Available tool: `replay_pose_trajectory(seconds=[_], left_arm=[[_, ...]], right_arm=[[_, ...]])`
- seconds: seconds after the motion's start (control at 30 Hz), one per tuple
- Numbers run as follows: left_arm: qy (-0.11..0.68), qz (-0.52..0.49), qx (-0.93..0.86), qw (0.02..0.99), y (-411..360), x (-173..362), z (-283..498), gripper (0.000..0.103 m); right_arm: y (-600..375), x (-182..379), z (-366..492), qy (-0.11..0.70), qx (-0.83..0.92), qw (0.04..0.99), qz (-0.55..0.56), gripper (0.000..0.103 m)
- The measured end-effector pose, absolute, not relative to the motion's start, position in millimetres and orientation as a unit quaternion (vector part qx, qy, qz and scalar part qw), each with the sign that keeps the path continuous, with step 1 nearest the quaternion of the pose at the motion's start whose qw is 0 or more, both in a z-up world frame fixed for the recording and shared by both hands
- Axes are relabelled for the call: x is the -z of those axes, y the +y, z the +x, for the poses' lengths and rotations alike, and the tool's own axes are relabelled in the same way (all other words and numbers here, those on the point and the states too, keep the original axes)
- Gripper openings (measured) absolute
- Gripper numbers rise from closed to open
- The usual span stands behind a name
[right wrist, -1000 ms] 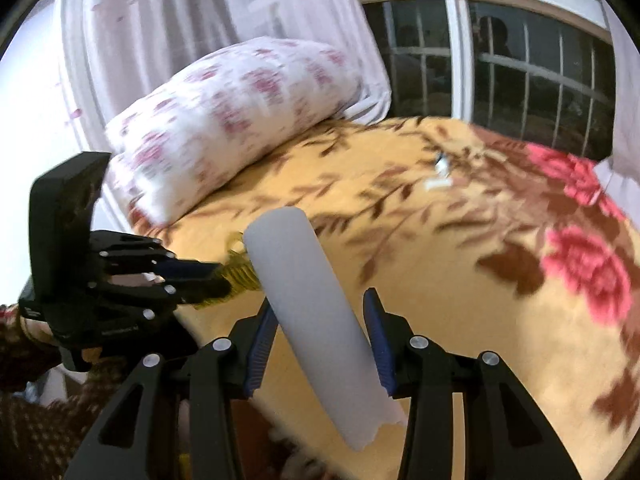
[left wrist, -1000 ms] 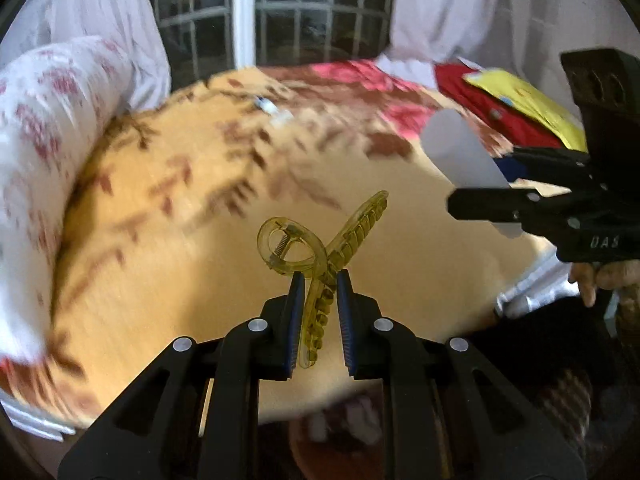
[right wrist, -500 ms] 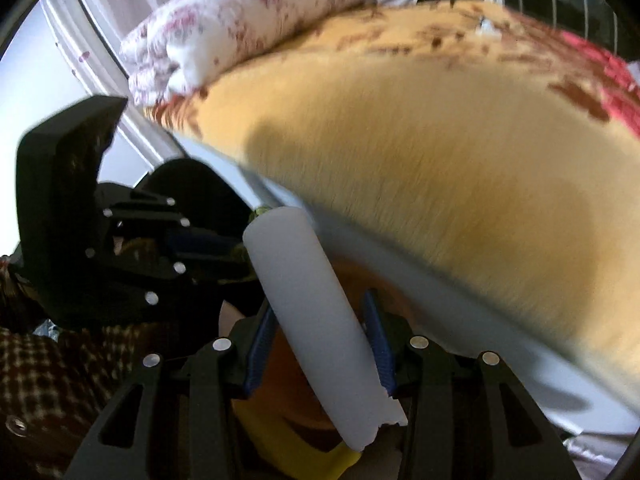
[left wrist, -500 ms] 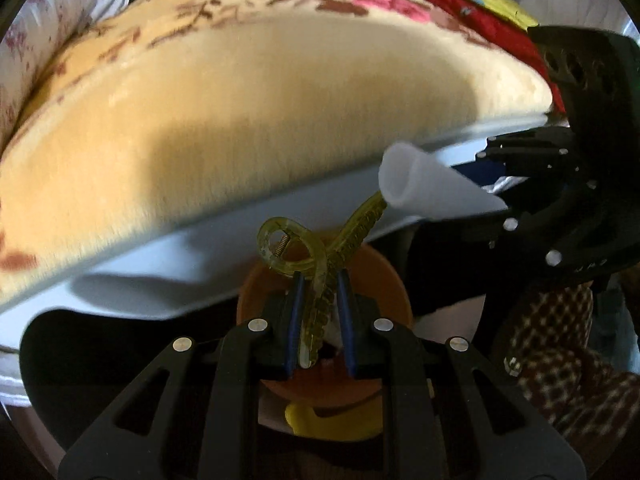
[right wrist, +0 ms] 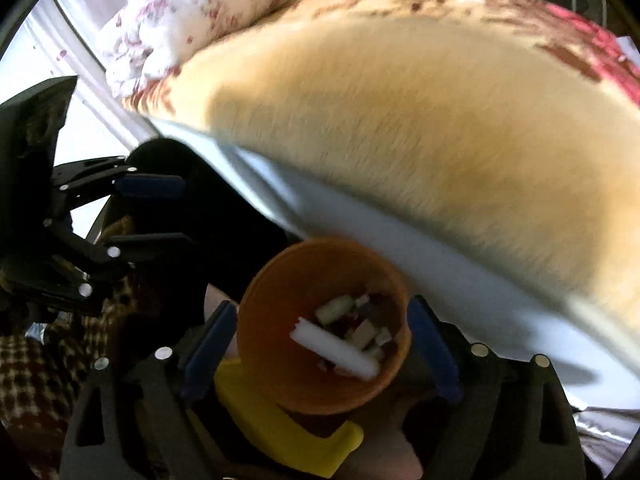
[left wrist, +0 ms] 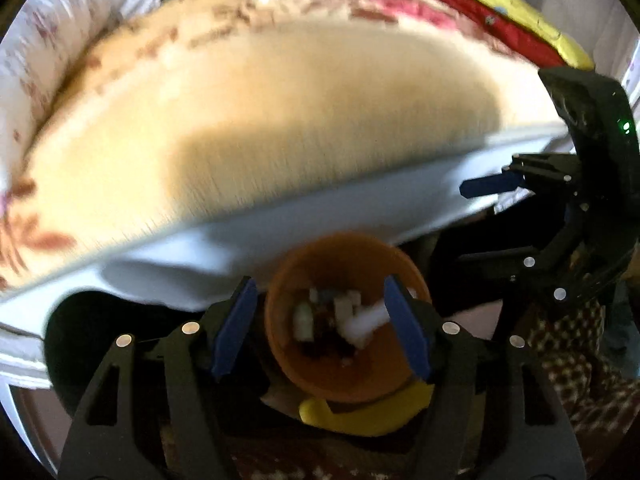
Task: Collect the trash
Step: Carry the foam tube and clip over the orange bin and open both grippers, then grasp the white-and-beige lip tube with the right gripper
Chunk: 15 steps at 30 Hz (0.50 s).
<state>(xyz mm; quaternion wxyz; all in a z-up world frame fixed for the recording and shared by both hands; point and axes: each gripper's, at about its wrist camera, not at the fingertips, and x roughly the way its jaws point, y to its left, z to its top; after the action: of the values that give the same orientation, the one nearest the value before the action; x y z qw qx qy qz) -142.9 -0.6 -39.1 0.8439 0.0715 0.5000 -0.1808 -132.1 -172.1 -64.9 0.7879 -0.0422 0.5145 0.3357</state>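
A: Low in both frames, the orange bin (left wrist: pixel 344 380) holds scraps and a white tube (right wrist: pixel 336 350).

B: The left gripper (left wrist: pixel 320 328) and right gripper (right wrist: pixel 320 354) hang above it, jaws wide, gripping nothing.

Bin (left wrist: pixel 320 372) contents blurred; only a white tube (left wrist: pixel 366 322) told apart, other scraps too small to name. Bin's near rim hidden behind a yellow piece (left wrist: pixel 360 412), itself unidentifiable. Blanket (left wrist: pixel 256 120) pattern smeared by motion in both views. Bin's base hidden in the right view as well. Pillow (right wrist: pixel 208 20) cut off by the frame's top edge. Floor under the bed too dark to read.
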Motion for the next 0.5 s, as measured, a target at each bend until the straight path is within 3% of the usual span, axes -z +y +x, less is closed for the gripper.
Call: replay_pose_trajectory(seconds=[0.1,0.23,0.5], left_arm=[[0.464,0.070,0.169,0.867,0,19,-134,0.076],[0.422,0.034,0.168,0.890,2,-11,-112,0.078],[0.352,0.007,0.155,0.923,-11,-55,-78,0.081]], right_arm=[[-181,44,-122,0.482,-0.331,0.810,-0.037,0.092],[-188,5,-104,0.428,-0.326,0.843,-0.021,0.097],[-192,-51,-40,0.357,-0.359,0.861,0.047,0.098]])
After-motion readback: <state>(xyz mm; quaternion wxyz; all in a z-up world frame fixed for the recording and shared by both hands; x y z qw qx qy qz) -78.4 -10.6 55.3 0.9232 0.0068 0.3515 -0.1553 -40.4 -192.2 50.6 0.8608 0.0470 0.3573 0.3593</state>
